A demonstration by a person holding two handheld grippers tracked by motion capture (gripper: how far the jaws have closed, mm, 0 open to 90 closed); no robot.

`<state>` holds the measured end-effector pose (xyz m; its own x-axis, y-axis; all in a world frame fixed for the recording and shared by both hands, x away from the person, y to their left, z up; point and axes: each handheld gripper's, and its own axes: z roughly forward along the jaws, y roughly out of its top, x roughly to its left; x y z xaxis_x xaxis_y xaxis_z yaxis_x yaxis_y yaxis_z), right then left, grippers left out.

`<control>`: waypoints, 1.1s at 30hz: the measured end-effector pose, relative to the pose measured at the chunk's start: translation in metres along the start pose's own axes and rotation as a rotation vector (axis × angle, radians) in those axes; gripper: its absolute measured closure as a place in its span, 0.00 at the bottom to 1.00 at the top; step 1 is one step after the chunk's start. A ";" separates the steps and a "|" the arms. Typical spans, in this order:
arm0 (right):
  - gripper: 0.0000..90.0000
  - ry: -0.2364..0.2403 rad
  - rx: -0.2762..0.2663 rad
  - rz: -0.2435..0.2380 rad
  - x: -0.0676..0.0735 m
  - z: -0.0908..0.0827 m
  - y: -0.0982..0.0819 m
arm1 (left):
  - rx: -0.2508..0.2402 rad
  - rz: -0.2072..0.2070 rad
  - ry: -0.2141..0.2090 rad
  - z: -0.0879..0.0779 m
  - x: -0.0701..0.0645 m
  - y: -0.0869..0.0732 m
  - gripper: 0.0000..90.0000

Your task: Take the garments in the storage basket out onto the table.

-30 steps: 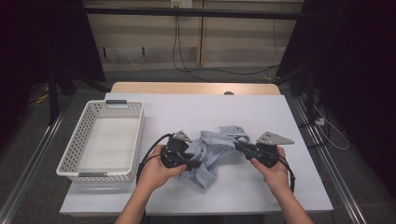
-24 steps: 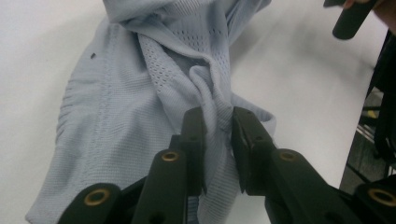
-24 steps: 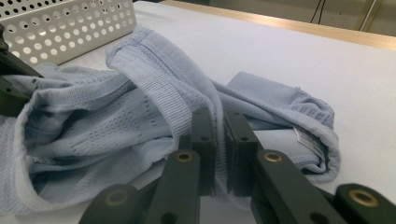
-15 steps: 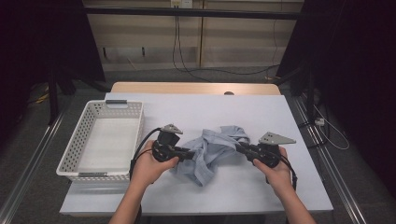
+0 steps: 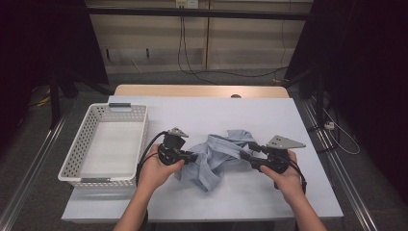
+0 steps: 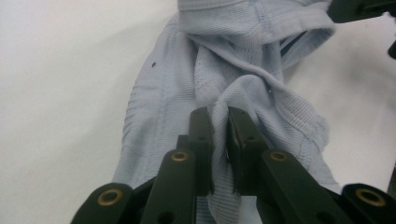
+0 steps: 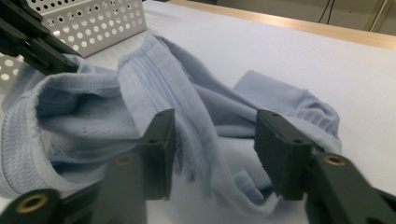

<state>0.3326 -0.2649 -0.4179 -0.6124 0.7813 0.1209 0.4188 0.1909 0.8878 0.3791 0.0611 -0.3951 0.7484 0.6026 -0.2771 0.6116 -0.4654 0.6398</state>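
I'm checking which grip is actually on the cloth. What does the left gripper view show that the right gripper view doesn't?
Left gripper view: the left gripper with its jaws pinched shut on a fold of the light blue garment.

Right gripper view: the right gripper, whose jaws have just been opening, stands apart with cloth between them, not pressed; also the white perforated basket behind.

Both: the crumpled garment on the white table.

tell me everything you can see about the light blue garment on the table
The garment is pale blue knit fabric with ribbed bands and fine mesh-like stitching, crumpled and twisted into a heap on the white table, right of the white basket. The left gripper pinches a fold of it between closed jaws. The right gripper has just been opening; its jaws stand apart with cloth lying between them, not pressed. What kind of garment it is cannot be told.
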 end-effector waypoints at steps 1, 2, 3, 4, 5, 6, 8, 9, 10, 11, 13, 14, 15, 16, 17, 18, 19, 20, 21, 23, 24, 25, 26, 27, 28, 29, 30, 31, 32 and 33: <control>0.50 0.003 0.003 -0.006 0.001 0.001 0.002 | 0.010 0.006 0.005 0.002 0.001 -0.001 0.90; 0.50 0.012 0.001 -0.019 0.003 0.002 0.004 | 0.009 0.000 0.005 0.003 0.001 -0.001 0.90; 0.49 0.010 0.003 -0.025 0.004 0.003 0.005 | 0.016 0.004 0.011 0.005 0.001 -0.001 0.90; 0.46 0.009 0.011 -0.038 0.006 0.005 0.007 | 0.022 0.002 0.013 0.007 0.001 -0.002 0.90; 0.45 0.014 0.016 -0.039 0.008 0.007 0.009 | 0.025 0.005 0.015 0.008 0.002 -0.002 0.90; 0.45 0.022 0.014 -0.039 0.009 0.008 0.011 | 0.022 -0.001 0.015 0.009 0.002 -0.003 0.90; 0.44 0.039 0.018 -0.043 0.012 0.012 0.013 | 0.025 0.004 0.015 0.010 0.002 -0.003 0.90; 0.44 0.043 0.022 -0.048 0.013 0.013 0.014 | 0.024 0.005 0.018 0.011 0.002 -0.004 0.90; 0.44 0.049 0.024 -0.055 0.015 0.016 0.015 | 0.024 0.007 0.019 0.011 0.002 -0.004 0.90; 0.43 0.057 0.025 -0.058 0.017 0.018 0.017 | 0.024 0.005 0.017 0.012 0.002 -0.004 0.90; 0.43 0.059 0.037 -0.069 0.018 0.021 0.020 | 0.024 0.001 0.014 0.012 0.002 -0.004 0.90; 0.44 0.055 0.048 -0.080 0.019 0.024 0.022 | 0.021 0.000 0.014 0.012 0.002 -0.005 0.90; 0.45 0.053 0.049 -0.089 0.020 0.025 0.024 | 0.021 0.001 0.014 0.012 0.002 -0.005 0.90; 0.45 0.056 0.049 -0.085 0.020 0.026 0.026 | 0.022 0.001 0.013 0.011 0.002 -0.005 0.90; 0.45 0.067 0.052 -0.081 0.021 0.029 0.028 | 0.021 -0.003 0.012 0.011 0.002 -0.005 0.90; 0.47 0.071 0.061 -0.089 0.022 0.031 0.029 | 0.021 -0.004 0.012 0.011 0.001 -0.005 0.90; 0.50 0.071 0.080 -0.097 0.023 0.034 0.030 | 0.019 -0.006 0.012 0.012 0.001 -0.005 0.90; 0.53 0.076 0.096 -0.107 0.024 0.036 0.030 | 0.022 -0.004 0.011 0.011 0.001 -0.005 0.90; 0.55 0.082 0.101 -0.106 0.024 0.039 0.030 | 0.020 -0.003 0.011 0.012 0.001 -0.005 0.90; 0.62 0.099 0.117 -0.100 0.024 0.042 0.029 | 0.019 -0.002 0.011 0.012 0.000 -0.005 0.90; 0.68 0.105 0.126 -0.097 0.024 0.043 0.028 | 0.020 -0.002 0.010 0.012 0.000 -0.005 0.90; 0.75 0.112 0.137 -0.095 0.024 0.043 0.026 | 0.021 -0.003 0.008 0.012 0.000 -0.005 0.90; 0.83 0.123 0.140 -0.085 0.024 0.043 0.025 | 0.024 0.001 0.006 0.012 0.001 -0.005 0.90; 0.95 0.147 0.152 -0.073 0.023 0.043 0.024 | 0.023 -0.003 0.007 0.011 0.002 -0.005 0.90; 0.98 0.154 0.155 -0.072 0.021 0.043 0.022 | 0.017 -0.006 0.008 0.009 0.003 -0.005 0.90; 0.99 0.160 0.152 -0.058 0.019 0.041 0.021 | 0.008 -0.006 0.010 0.008 0.003 -0.004 0.90; 0.99 0.156 0.145 -0.049 0.017 0.040 0.020 | -0.002 -0.013 0.012 0.006 0.004 -0.004 0.90; 0.99 0.147 0.137 -0.038 0.015 0.037 0.020 | -0.012 -0.014 0.016 0.003 0.006 -0.003 0.90; 0.99 0.140 0.128 -0.031 0.012 0.034 0.019 | -0.028 -0.023 0.017 0.000 0.008 -0.003 0.90; 0.99 0.134 0.120 -0.020 0.009 0.031 0.019 | -0.040 -0.030 0.019 -0.003 0.009 -0.003 0.90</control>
<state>0.3561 -0.2356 -0.4140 -0.7019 0.6919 0.1693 0.4780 0.2813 0.8321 0.3836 0.0701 -0.3973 0.7248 0.6280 -0.2834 0.6226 -0.4209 0.6597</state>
